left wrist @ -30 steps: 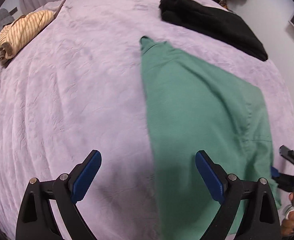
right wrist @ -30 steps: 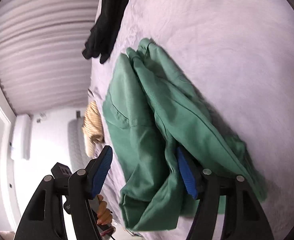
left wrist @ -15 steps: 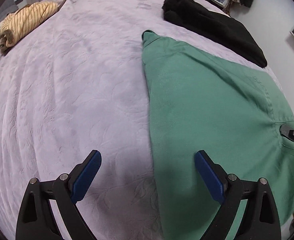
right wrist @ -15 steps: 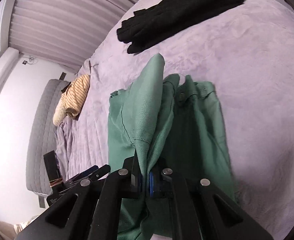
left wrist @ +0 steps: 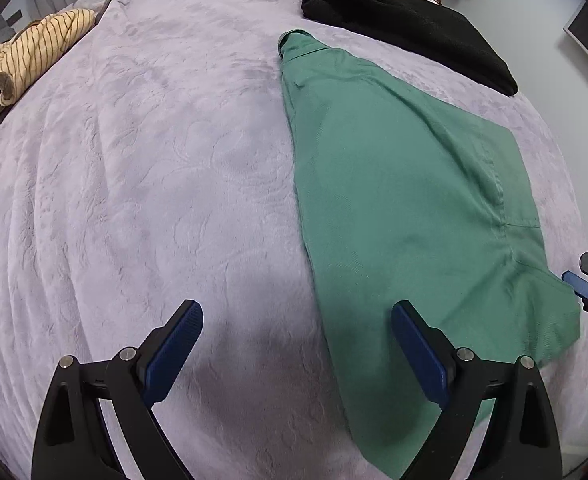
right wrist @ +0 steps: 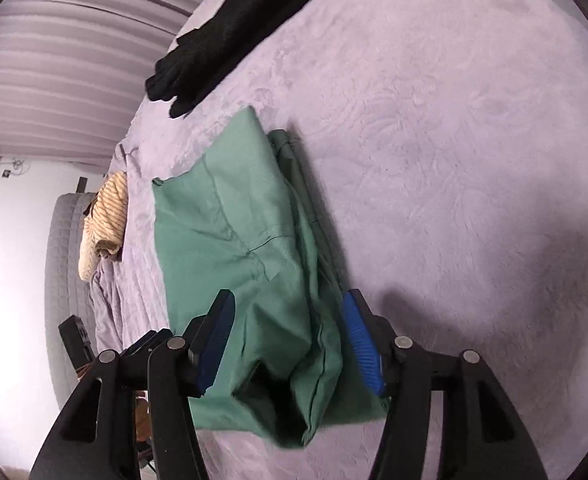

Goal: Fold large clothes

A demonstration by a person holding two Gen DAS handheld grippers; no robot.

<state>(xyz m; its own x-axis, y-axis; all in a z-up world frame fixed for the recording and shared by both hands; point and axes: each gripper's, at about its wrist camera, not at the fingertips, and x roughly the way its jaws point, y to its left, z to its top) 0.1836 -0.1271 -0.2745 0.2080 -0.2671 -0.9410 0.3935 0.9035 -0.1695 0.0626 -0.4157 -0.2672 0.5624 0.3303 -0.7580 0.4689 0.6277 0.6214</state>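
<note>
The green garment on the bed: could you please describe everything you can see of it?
The green garment is plain woven cloth with stitched seams, folded lengthwise into a long panel that narrows toward a collar-like end near the black clothing. It lies flat on the lilac bedspread; the near end is bunched into loose folds. The right tool, jaws just opened, hangs above that end without gripping. The left tool is open beside its edge.

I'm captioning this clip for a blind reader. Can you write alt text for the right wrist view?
A folded green garment lies on a lilac bedspread, seen between the open blue-padded fingers of the right gripper, which has just let go of it. Beyond lie a black garment and a striped yellow garment.
</note>
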